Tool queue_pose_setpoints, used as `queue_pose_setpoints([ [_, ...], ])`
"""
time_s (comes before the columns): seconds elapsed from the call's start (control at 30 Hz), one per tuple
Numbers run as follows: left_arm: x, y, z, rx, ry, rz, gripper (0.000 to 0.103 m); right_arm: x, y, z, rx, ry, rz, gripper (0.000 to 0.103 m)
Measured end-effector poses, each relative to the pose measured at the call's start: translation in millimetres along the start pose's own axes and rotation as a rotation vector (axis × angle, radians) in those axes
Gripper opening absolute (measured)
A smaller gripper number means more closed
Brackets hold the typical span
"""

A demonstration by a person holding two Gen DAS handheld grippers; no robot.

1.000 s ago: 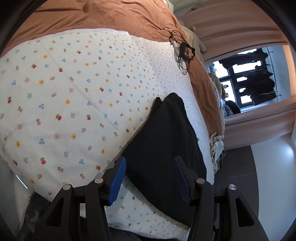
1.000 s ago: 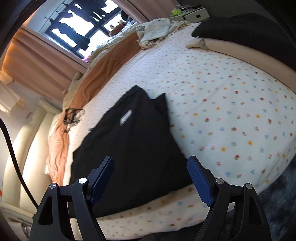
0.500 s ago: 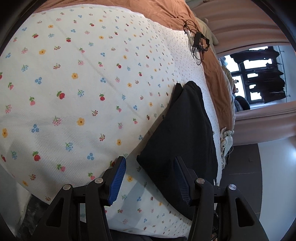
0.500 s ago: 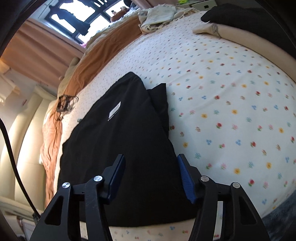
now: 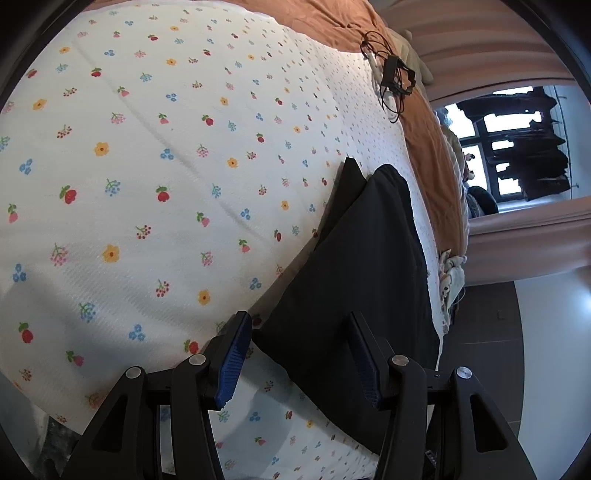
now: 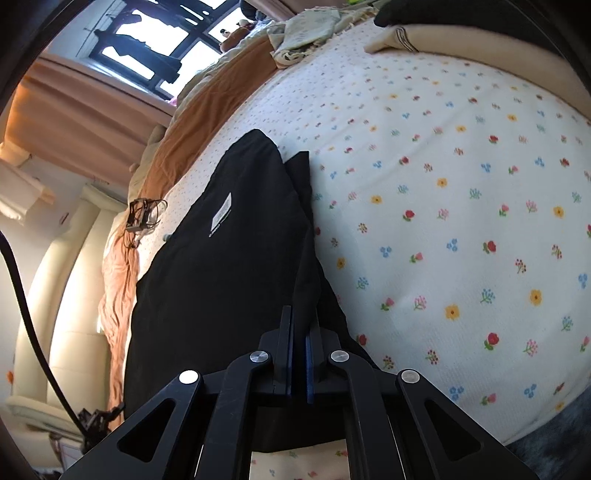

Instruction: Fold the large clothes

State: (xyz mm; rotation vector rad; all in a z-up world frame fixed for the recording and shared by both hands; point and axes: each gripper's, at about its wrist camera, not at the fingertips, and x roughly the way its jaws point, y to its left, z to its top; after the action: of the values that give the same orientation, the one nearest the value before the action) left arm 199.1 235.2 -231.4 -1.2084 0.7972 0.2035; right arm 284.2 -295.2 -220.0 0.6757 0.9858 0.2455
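Note:
A black garment (image 5: 369, 266) lies folded on the floral white bedspread (image 5: 147, 166), with a white label on it in the right wrist view (image 6: 221, 214). My left gripper (image 5: 301, 354) is open, its blue pads on either side of the garment's near corner. My right gripper (image 6: 300, 354) is shut on the garment's (image 6: 229, 280) near edge, pinching a ridge of the black cloth.
A brown blanket (image 5: 332, 26) covers the far side of the bed, with a black cable bundle (image 5: 395, 81) on it. Crumpled light clothes (image 6: 306, 33) lie near the window. A cream cushion (image 6: 461, 48) sits at the bedspread's far edge. Dark floor (image 5: 487, 350) lies beyond the bed.
My right gripper has closed from wide open onto the garment's edge. My left gripper has moved in so that the garment's corner sits between its open fingers.

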Motion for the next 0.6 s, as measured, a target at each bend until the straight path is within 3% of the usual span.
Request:
queue_pose_setpoints([
  [0.27, 13, 2, 11, -0.033, 0.017, -0.07, 0.053, 1, 20, 6, -0.035, 0.015, -0.103, 0.006],
  [0.37, 20, -3, 15, -0.036, 0.023, -0.069, 0.051, -13, 19, 10, 0.014, 0.01, -0.139, 0.02],
  [0.4, 21, -5, 15, -0.03, 0.024, -0.07, 0.048, -21, 23, 10, 0.004, -0.004, -0.158, 0.021],
  [0.53, 20, -5, 13, -0.02, 0.019, -0.088, 0.02, -44, 53, 7, -0.079, -0.037, -0.168, 0.033],
  [0.6, 14, -7, 10, -0.001, 0.004, -0.113, 0.015, -47, 75, 3, -0.144, -0.031, -0.167, 0.035],
])
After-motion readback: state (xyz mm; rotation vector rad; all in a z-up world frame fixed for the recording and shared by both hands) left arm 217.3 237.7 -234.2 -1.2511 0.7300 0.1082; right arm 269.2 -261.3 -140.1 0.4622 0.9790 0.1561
